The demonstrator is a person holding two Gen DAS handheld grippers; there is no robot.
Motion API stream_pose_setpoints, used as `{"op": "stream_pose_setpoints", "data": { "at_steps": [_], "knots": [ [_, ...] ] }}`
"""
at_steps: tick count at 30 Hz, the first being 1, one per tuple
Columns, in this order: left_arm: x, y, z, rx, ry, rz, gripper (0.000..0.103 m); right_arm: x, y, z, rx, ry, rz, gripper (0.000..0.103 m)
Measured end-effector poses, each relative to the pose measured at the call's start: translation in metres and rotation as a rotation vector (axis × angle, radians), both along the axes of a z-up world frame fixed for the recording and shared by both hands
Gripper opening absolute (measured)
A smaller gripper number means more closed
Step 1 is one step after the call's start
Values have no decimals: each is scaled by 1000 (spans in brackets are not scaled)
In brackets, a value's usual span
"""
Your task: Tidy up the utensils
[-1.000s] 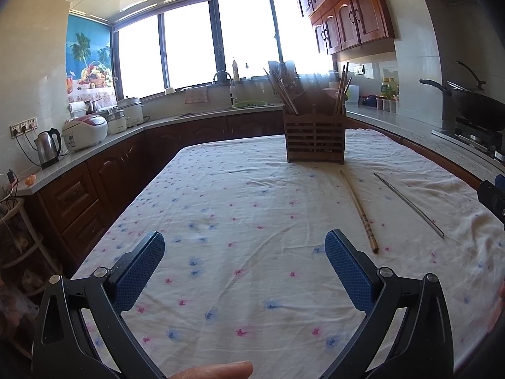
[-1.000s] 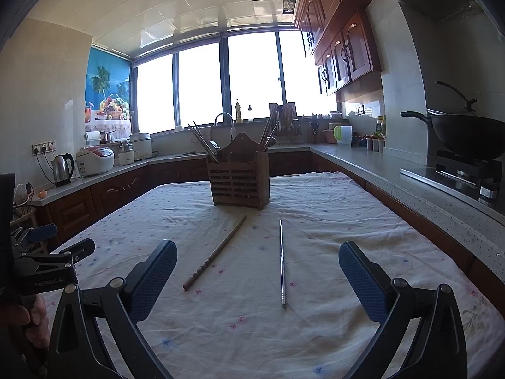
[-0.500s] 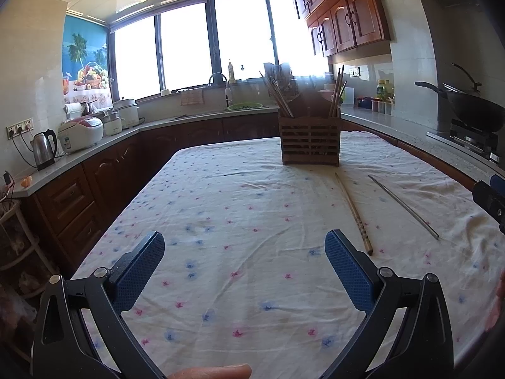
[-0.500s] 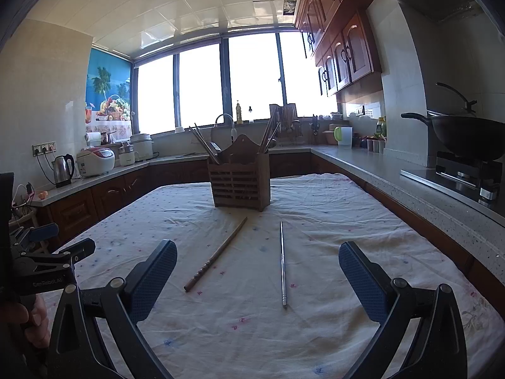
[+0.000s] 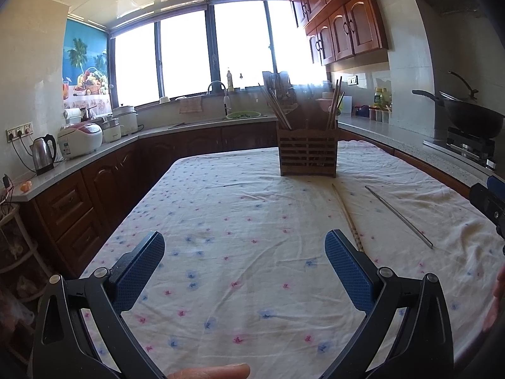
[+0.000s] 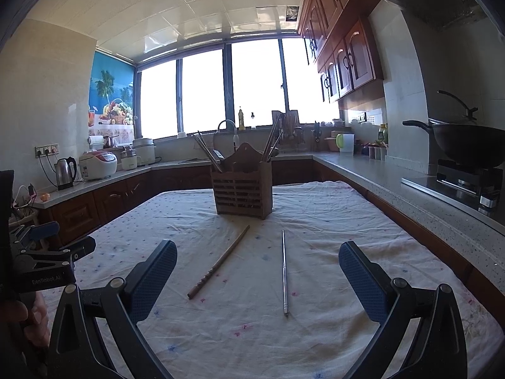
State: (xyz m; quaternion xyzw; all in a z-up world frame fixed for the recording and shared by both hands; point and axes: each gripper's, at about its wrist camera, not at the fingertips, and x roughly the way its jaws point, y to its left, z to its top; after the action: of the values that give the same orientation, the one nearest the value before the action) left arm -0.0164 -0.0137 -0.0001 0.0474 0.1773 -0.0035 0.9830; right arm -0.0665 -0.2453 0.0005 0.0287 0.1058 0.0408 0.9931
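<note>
Both grippers, left point(image 5: 244, 268) and right point(image 6: 258, 276), hover spread wide and empty. Two chopsticks, wooden point(image 6: 218, 262) and metal point(image 6: 284, 271), lie before the holder point(image 6: 242, 189); pickup comes next, needing a low pinch.

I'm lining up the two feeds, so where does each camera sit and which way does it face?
Left wrist: on the left gripper, facing the wooden holder across the table; a fingertip shows below.
Right wrist: on the right gripper, facing the same way over the wooden chopstick and metal chopstick; the left hand shows.
Shared: holder, both chopsticks.
</note>
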Motion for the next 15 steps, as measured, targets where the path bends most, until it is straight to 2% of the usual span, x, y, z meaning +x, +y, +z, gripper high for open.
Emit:
{"op": "stream_pose_setpoints", "data": {
  "at_steps": [15],
  "knots": [
    [-6,-2,3,-3,-20,-6,103,-3,4,3,-13,-22,8,103]
  ]
}}
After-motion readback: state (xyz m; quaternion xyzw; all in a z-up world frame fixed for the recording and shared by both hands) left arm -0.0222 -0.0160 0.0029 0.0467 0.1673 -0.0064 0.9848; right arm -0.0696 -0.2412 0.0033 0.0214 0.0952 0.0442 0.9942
